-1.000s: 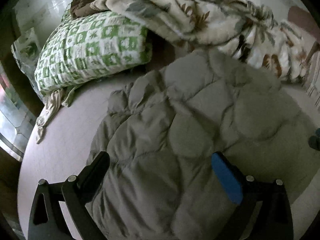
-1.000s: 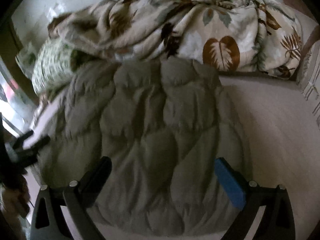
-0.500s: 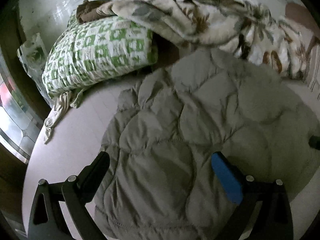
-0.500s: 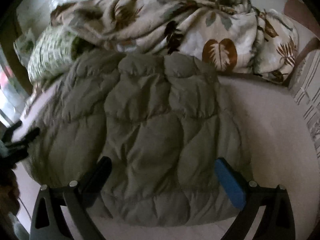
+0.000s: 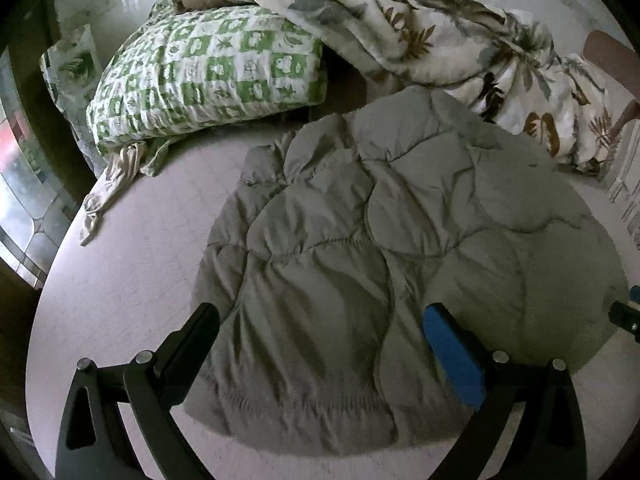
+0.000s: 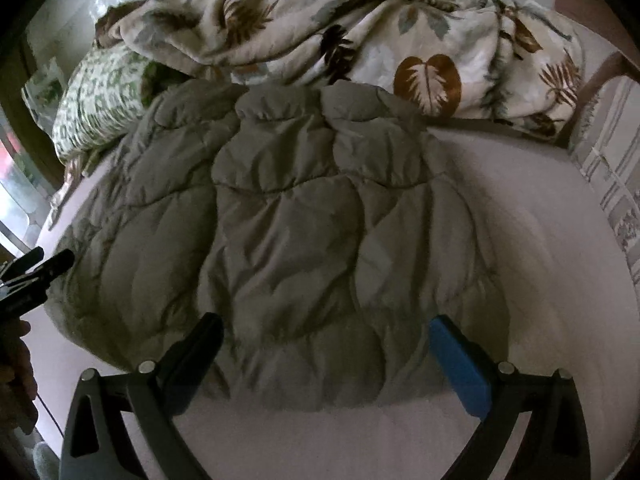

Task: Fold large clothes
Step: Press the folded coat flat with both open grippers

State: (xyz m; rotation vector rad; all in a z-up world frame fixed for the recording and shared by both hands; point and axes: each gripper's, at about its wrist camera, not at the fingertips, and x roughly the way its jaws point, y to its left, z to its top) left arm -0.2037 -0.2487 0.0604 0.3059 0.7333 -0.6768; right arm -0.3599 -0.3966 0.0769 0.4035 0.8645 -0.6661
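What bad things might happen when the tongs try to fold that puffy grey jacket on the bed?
1. The puffy grey jacket is thick and slippery-looking, so a fold may spring open or the fabric may slip from the tongs.
2. Its far edge touches the leaf-print blanket, so the tongs could snag or drag that along.
3. Both the left tongs and right tongs are open and holding nothing, so a shallow pinch might catch only one layer.

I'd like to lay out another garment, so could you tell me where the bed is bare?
Bare mattress lies left of the grey puffer jacket, below the green checked pillow, and right of the jacket toward the striped fabric. The far end is crowded by the leaf-print blanket.
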